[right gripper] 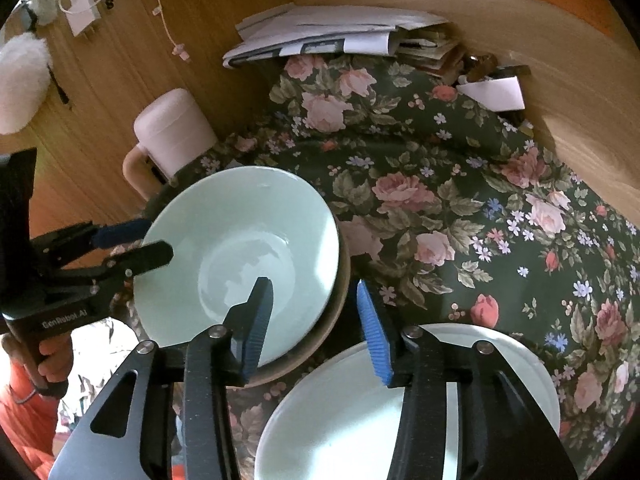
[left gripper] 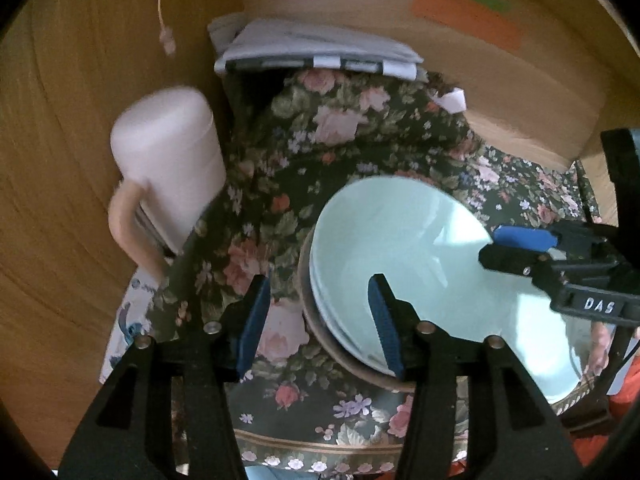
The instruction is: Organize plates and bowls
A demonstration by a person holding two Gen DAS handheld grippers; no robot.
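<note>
Straddling the rim of the pale green bowls [left gripper: 400,256], nested in a brown bowl [left gripper: 320,344] on the floral-clothed worktop [left gripper: 320,152], the left hand-held gripper [left gripper: 320,320] is seen spread open. In the right wrist view, the right hand-held gripper [right gripper: 316,328] is likewise open astride the rim, above a white plate [right gripper: 520,364]; a pink mug [right gripper: 172,132] stands behind.

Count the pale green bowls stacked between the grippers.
2 for sure: the top pale green bowl and a second rim nested under it, inside a brown bowl. A third rim may show; more could be hidden.
</note>
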